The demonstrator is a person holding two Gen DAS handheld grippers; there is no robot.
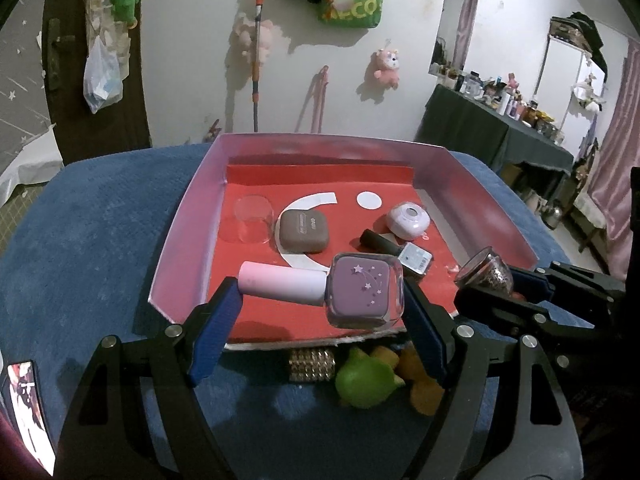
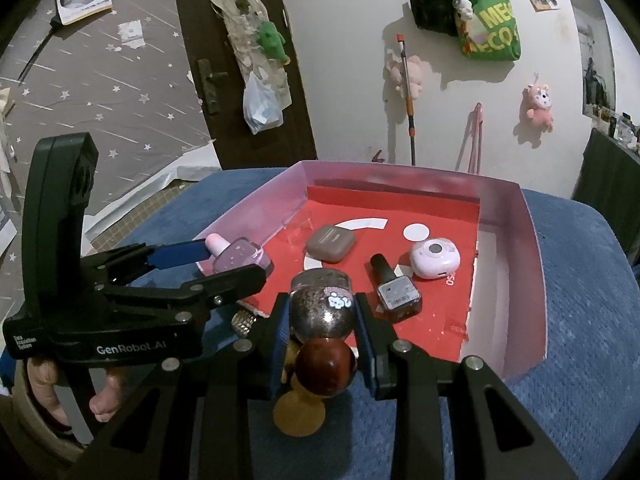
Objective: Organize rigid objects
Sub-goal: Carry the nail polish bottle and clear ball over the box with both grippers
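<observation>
My left gripper (image 1: 320,304) is shut on a purple nail polish bottle (image 1: 362,294) with a pink cap, held lengthwise over the near edge of the tray (image 1: 180,232). In the right wrist view the left gripper (image 2: 224,268) and the purple bottle (image 2: 240,258) hang at the tray's left wall. My right gripper (image 2: 324,320) is shut on a glitter bottle (image 2: 320,308) with a round red-brown cap, above the tray's (image 2: 532,260) near edge. The glitter bottle (image 1: 484,272) also shows at the right of the left wrist view. In the tray lie a brown case (image 1: 302,232), a white round device (image 1: 408,220) and a dark polish bottle (image 1: 400,250).
The pink-walled, red-floored tray rests on a blue cloth (image 1: 100,220). A clear cup (image 1: 252,218) lies in its left part. Below the grippers sit a gold studded piece (image 1: 312,364), a green toy (image 1: 364,380) and orange toys (image 2: 298,412). A phone (image 1: 24,408) lies at the far left.
</observation>
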